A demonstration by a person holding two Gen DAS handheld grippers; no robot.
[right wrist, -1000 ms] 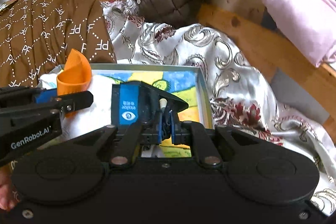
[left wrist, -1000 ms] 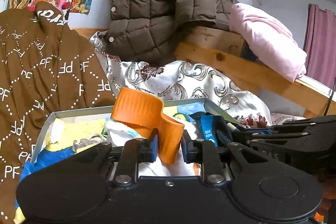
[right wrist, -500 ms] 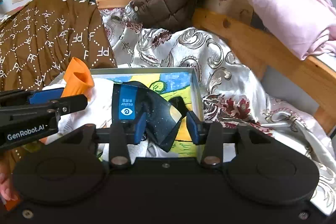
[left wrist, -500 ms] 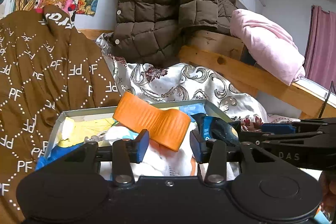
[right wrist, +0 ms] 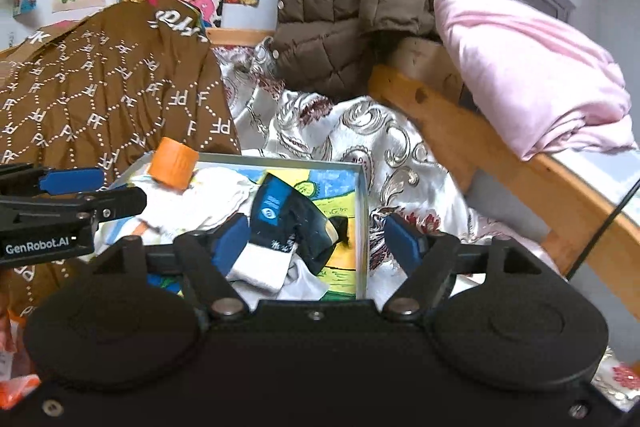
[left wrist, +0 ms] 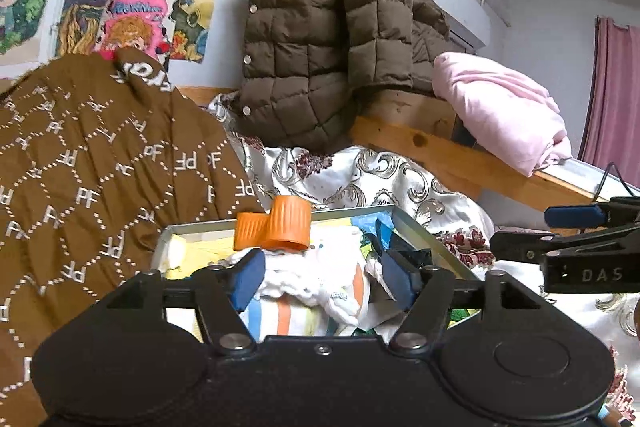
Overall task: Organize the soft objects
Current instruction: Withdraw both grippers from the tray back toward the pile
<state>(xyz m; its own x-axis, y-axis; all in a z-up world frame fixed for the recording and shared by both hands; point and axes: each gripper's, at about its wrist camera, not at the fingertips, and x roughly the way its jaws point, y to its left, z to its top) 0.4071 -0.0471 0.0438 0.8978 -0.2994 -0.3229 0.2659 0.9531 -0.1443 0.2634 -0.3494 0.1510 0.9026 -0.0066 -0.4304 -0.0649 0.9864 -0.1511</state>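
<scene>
My left gripper point(left wrist: 320, 277) stands open, jaws just been widening, nothing pinched btwn the blue pads point(left wrist: 247, 277). Right gripper point(right wrist: 318, 241) same: open, jaws just been widening, pads clear of everything.

Just past both tips sits the box point(left wrist: 434, 241) on the bed, full of soft stuff. Left view shows a striped cloth point(left wrist: 280, 315) nearest me w/ a white sock point(left wrist: 316, 267) over it; right view barely catches the stripes. The orange sock point(left wrist: 276, 225) lies curled on top of the white pile at the box's far-left edge; right view has it too point(right wrist: 173, 166), but only as a short orange stub. Dark sock point(right wrist: 292, 215) w/ blue band and white cuff lies in the box's right half, in line w/ my right jaws but not touched; left view shows only a sliver of it behind my right-hand pad.

Beyond the box: patterned sheet point(right wrist: 340, 131), brown PF cloth point(left wrist: 88, 163) to the left, quilted coat point(left wrist: 324, 43) hanging over the wooden rail point(right wrist: 440, 123), pink bundle point(right wrist: 528, 67) on the rail. Posters point(left wrist: 120, 3) on the wall. Only the left view takes in the pink curtain point(left wrist: 616, 99) far right.
</scene>
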